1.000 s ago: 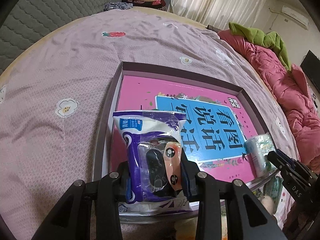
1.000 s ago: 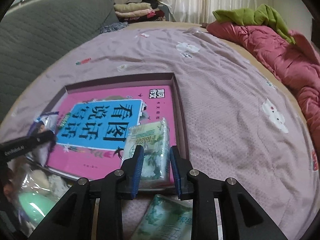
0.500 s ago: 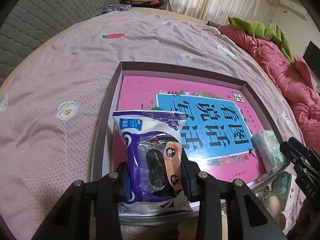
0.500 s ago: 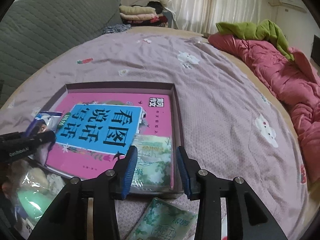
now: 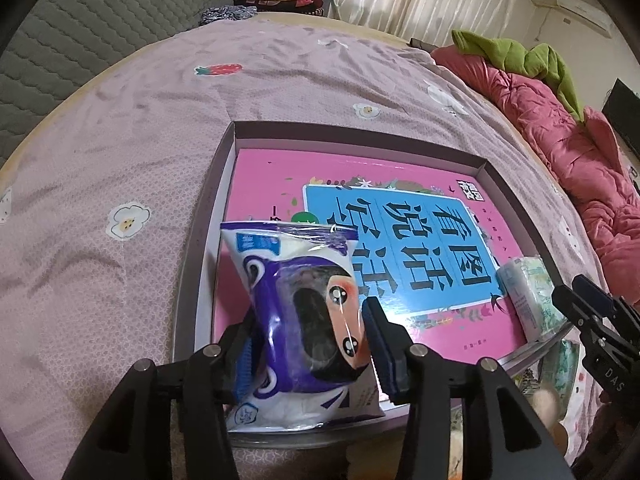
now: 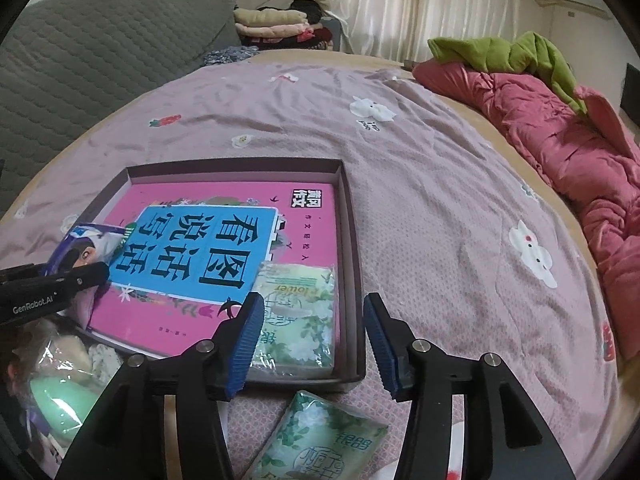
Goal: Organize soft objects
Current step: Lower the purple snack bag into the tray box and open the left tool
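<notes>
A shallow purple tray [image 5: 208, 208] lies on the bed with a pink and blue book [image 5: 400, 240] inside it. A purple and white bagged soft toy [image 5: 296, 280] rests in the tray's near left corner. My left gripper [image 5: 308, 348] straddles it and its jaws are opening, the pads easing off the bag. A green tissue pack [image 6: 296, 316] lies flat in the tray's near right corner. My right gripper [image 6: 312, 340] hovers just above it, its jaws also opening, with the left pad beside the pack and not pressing it. A second tissue pack [image 6: 320, 436] lies on the sheet below.
Several bagged soft items [image 6: 52, 392] sit left of the tray's near edge. A pink quilt [image 6: 560, 152] with a green garment [image 6: 500, 52] fills the right side. Folded clothes [image 6: 272, 24] are stacked at the far end beside a grey quilted headboard [image 6: 80, 60].
The right jaws have spread and let go of the green tissue pack, which now lies in the tray. The left jaws have widened around the bagged toy. Neither hand has shifted.
</notes>
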Available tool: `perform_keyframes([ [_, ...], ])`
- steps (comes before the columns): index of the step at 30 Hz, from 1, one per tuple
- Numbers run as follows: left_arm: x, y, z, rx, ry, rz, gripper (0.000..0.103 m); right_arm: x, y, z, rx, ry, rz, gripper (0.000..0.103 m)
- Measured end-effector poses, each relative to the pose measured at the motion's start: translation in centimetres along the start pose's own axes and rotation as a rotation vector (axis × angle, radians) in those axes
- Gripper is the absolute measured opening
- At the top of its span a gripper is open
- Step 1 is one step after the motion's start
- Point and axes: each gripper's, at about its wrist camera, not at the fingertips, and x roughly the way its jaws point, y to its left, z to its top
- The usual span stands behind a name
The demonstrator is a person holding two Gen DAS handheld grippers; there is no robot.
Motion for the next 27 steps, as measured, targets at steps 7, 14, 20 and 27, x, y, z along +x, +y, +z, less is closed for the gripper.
perform_keyframes([
  [7,-0.2,0.1,0.1,-0.003,0.000,0.006,0.057,0.1,-0.2,-0.1,0.005,0.002,0.006,0.058],
  [14,-0.9,0.2,0.4,-0.004,-0.017,0.001,0.057,0.0,-0.6,-0.2,0.006,0.000,0.009,0.063],
  [20,-2.1,0.3,0.9,0.000,-0.051,-0.007,0.057,-0.3,-0.4,-0.2,0.001,-0.016,0.016,0.066],
  [27,-4.9,1.1,1.6,-0.013,-0.165,0.036,0.058,-1.5,-0.2,0.1,-0.011,-0.082,0.039,0.071],
])
